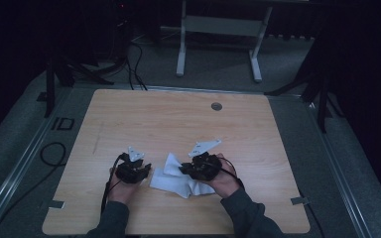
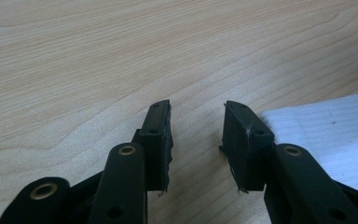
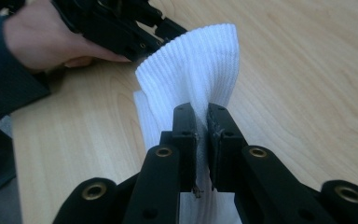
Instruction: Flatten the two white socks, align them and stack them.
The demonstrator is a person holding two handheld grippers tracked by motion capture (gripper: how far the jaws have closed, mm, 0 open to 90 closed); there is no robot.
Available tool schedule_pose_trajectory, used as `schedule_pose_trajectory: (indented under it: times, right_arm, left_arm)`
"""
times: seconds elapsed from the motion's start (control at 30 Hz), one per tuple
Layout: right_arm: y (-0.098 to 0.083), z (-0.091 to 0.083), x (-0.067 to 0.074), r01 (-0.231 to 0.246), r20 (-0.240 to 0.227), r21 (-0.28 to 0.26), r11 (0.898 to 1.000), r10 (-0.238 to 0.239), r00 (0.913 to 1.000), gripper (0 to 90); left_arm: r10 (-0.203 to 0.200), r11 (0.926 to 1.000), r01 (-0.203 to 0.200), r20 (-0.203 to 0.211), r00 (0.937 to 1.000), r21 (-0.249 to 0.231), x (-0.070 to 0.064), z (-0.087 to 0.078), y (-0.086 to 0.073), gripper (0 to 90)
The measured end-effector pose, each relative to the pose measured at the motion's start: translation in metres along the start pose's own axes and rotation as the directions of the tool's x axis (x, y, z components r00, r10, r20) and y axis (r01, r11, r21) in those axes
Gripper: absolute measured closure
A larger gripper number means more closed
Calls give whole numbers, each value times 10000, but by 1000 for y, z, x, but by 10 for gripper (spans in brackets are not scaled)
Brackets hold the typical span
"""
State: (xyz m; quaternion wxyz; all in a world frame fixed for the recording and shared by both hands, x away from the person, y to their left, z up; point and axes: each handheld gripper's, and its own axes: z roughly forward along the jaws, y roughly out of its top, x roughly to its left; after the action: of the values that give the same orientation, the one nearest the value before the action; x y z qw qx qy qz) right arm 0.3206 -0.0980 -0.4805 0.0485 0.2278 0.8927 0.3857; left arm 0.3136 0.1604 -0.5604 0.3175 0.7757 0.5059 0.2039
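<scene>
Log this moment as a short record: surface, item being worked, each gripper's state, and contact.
surface: light wooden table
item: white ribbed cloth, partly lifted into a fold, the rest lying on the table
right gripper: jaws shut on the cloth, pinching a raised fold
left gripper: jaws open, nothing between them, bare wood beneath
contact: the cloth's edge lies just beside the left gripper's outer jaw; whether it touches cannot be told
hands: one on each gripper, entering from the near table edge
</scene>
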Motion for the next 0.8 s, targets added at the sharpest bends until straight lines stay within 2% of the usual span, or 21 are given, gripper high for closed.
schedule_pose_trajectory:
  times: [0.1,0.17,0.23,0.5,0.8]
  right_arm:
    - [1,16,4,-102,-24,496,9987,103,9999,824]
    - [1,20,5,-143,-6,605,9981,143,9999,824]
    - [0,34,7,-364,-42,856,9957,369,9993,824]
    - [2,56,12,-538,-153,1074,9928,558,9983,824]
    - [-3,76,13,-448,-244,1454,9884,488,9985,817]
  left_arm:
    - [-2,10000,2,-3,10000,2,0,0,0,618]
    - [-5,10000,5,-2,10000,5,0,0,0,618]
    - [-24,10000,24,-10,10000,-24,0,0,0,618]
    - [-1,10000,1,2,10000,-27,0,0,0,619]
    - [11,10000,-11,-42,10000,-4,-1,0,0,620]
